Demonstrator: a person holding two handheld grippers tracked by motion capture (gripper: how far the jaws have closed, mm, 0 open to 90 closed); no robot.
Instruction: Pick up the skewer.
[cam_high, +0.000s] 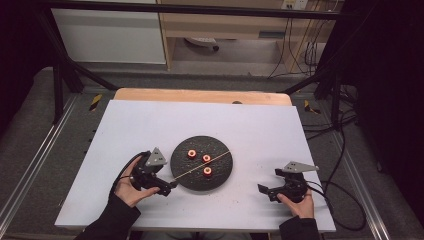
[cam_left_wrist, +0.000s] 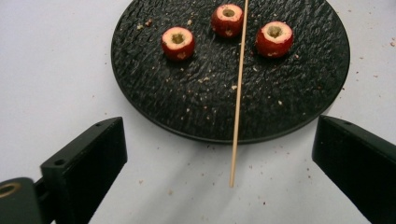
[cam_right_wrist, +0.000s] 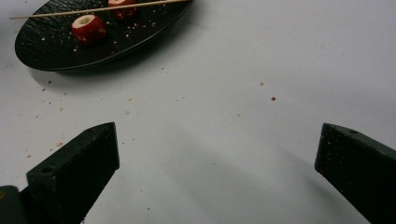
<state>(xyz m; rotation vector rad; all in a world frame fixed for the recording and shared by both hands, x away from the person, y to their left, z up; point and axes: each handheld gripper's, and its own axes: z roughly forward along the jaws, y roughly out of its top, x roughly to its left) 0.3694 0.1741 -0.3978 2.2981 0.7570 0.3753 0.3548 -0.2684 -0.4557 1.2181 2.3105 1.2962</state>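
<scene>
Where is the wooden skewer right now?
The skewer lies across the black plate between two cored red fruits, its near end overhanging onto the table ahead of the open left gripper.

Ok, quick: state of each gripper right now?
Left gripper: open, empty, jaws either side of the skewer tip.
Right gripper: open, empty, over bare table.

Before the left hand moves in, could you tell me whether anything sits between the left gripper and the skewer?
Nothing visible does. The skewer's near end juts off the plate onto bare table, between the left gripper's open jaws.
</scene>
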